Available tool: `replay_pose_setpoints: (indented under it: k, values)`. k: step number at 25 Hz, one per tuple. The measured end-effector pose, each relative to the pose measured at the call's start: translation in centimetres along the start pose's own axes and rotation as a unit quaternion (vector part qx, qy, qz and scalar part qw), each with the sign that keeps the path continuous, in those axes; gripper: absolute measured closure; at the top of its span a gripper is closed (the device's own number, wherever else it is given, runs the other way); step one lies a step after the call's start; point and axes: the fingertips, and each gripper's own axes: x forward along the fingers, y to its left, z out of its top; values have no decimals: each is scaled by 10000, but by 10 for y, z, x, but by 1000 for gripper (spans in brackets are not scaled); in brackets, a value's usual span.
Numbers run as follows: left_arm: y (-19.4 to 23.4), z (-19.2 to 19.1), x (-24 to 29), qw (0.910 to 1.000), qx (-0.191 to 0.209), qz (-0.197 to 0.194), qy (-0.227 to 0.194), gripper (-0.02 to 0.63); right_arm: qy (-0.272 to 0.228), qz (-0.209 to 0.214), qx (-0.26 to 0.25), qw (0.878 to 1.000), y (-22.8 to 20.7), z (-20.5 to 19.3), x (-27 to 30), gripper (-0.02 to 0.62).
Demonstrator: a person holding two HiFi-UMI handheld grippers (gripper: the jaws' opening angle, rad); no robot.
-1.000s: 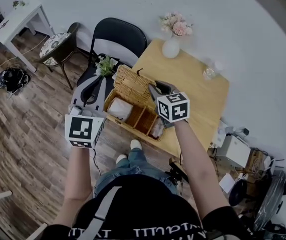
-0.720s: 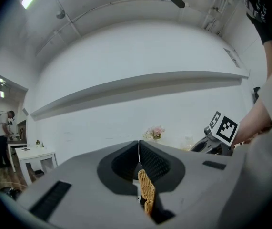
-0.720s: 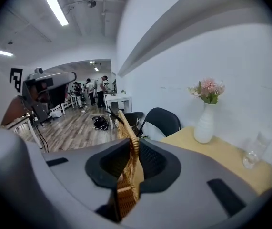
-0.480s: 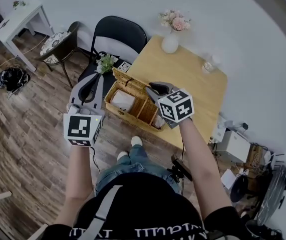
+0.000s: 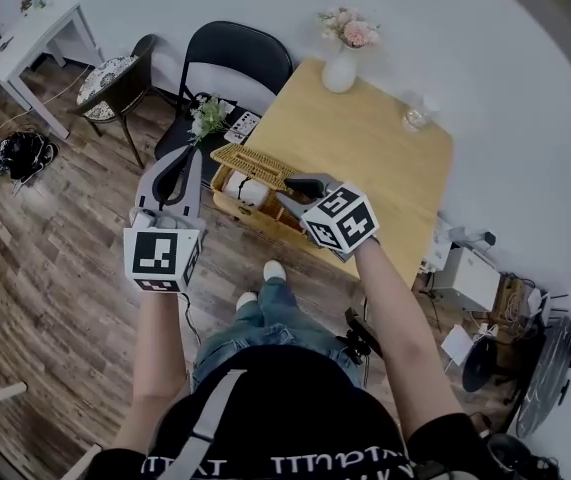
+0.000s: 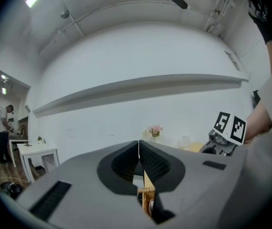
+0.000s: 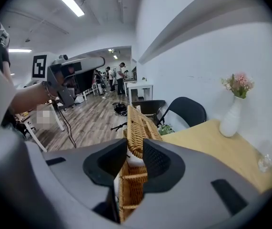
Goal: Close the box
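Wicker throughout, the box [image 5: 233, 206] sits on the near left corner of the pale wooden table [image 5: 365, 138], just beside a black chair [image 5: 240, 63] that carries a small green plant [image 5: 208, 118]. Its lid [image 5: 250, 160] is tilted above the open top, not lying flat on the rim, and something white [image 5: 250, 190] shows in the compartment beneath it. The right gripper [image 5: 295, 190] reaches in from the person's side and has the free edge of the lid between its jaws. In the right gripper view the woven rim fills the gap and touches both dark pads, while the jaws are opening. The left gripper [image 5: 177, 166] hangs to the left of the box, off the table and over the wood floor, apart from the wicker. Its own view shows the two jaws pressed together along a thin line with nothing pinched between them. At the table's far edge stands a white vase [image 5: 340, 68] of pink flowers, and a clear glass [image 5: 415, 118] sits toward the right side.
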Motion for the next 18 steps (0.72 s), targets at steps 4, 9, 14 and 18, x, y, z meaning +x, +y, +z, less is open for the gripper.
replay_pose_setpoints:
  k: [4,9,14,18]
  values:
    - [-1,-10,-3,9999,-80,-23,116,592,178,82,9,9998,13,-16,9,479]
    - [-3,-27,-5,9995,-152,-34,273,592,464,134,131,9987,20,-39,26,479]
    - [-3,-38,-10,9992,-175,-38,350,592,810,-27,309,9962,15,-65,38,515]
    - [-2,-40,-12,9992,-37,-94,393,592,776,-104,471,9958,11,-66,36,516]
